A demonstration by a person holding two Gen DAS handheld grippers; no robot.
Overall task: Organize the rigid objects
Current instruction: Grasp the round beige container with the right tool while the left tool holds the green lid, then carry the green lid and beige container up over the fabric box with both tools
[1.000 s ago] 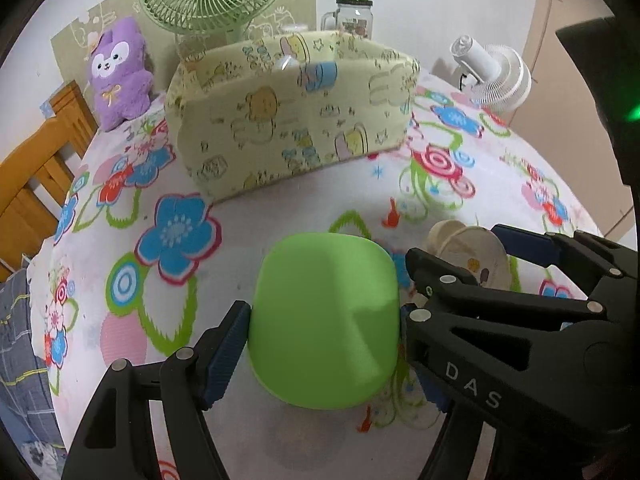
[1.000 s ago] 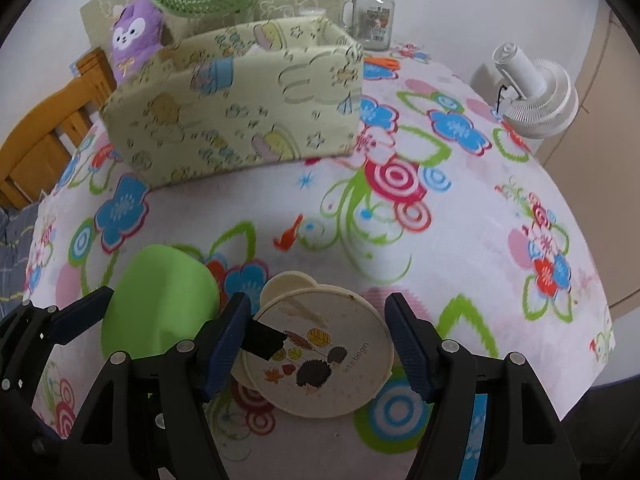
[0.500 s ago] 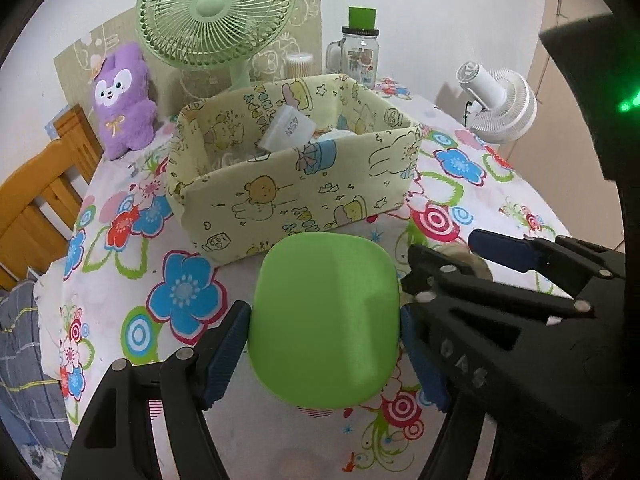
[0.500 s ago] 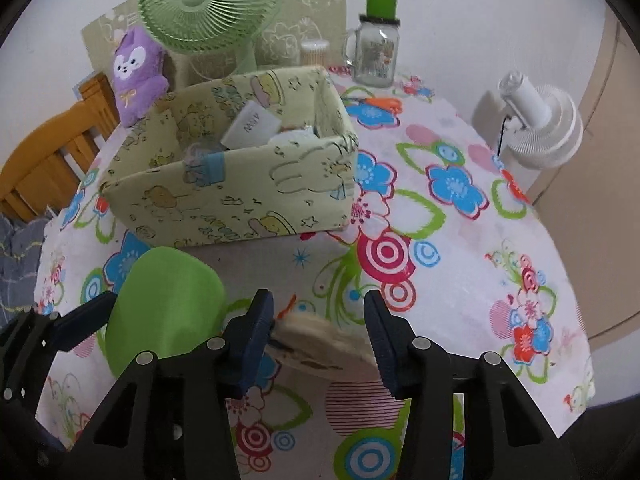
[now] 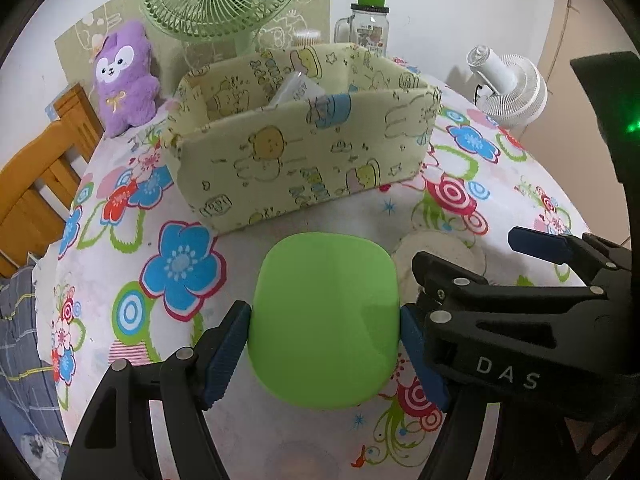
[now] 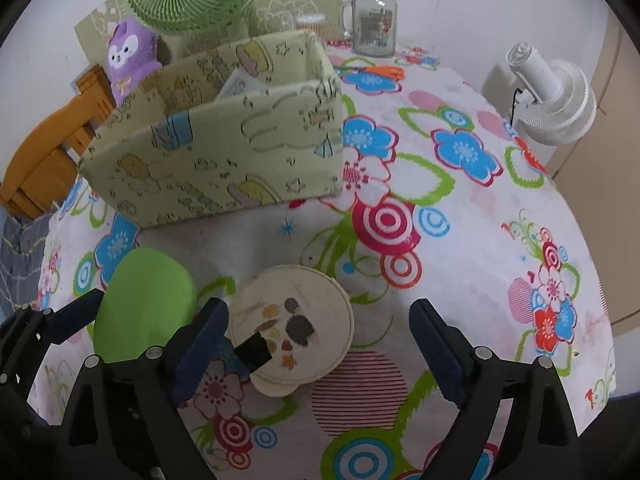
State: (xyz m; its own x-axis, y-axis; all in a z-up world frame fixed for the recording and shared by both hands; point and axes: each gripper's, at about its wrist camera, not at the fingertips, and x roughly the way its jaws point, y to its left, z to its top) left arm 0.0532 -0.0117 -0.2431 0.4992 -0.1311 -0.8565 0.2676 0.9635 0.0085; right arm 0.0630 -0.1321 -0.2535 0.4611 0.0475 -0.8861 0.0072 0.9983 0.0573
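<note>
The fabric storage box (image 5: 304, 160) at the back of the counter (image 6: 460, 240) already holds some items. The green lid (image 5: 324, 320) is clamped in the left gripper (image 5: 325, 354), short of the box. The right gripper (image 6: 320, 344) has just opened its jaws; the cream round lid (image 6: 296, 328) lies loose between them, unplaced.

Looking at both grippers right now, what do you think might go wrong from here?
1. The right gripper has just been opening, and the cream round lid lies loose on the tablecloth, off-centre near one of the fingers; closing again may nudge it rather than catch it.
2. The left gripper pinches the smooth green lid by its edges, so it could slip.
</note>
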